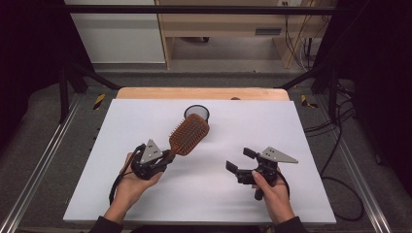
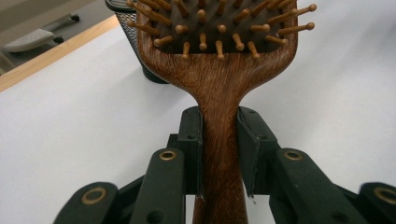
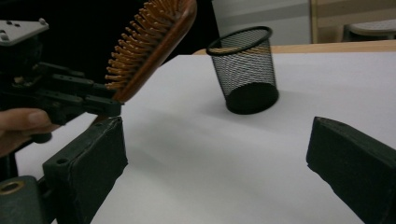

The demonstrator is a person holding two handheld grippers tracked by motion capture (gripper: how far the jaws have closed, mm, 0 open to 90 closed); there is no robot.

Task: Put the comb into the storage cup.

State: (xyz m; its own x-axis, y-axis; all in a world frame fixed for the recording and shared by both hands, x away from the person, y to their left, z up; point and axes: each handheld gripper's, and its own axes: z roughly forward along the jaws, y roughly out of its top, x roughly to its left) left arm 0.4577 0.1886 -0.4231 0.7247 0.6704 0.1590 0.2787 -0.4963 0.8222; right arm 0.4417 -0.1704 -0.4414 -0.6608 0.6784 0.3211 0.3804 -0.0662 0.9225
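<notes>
Hands came in from the near edge of the white desk (image 1: 291,126), each holding a gripper. The left gripper (image 1: 165,158) lay low in an upturned palm, its jaws clamped on the handle of a wooden hairbrush (image 1: 188,135), whose bristled head angled up toward a black mesh cup (image 1: 197,112). The right gripper (image 1: 240,160) pointed left, its jaws spread wide with nothing between them. No readable writing showed.
</notes>
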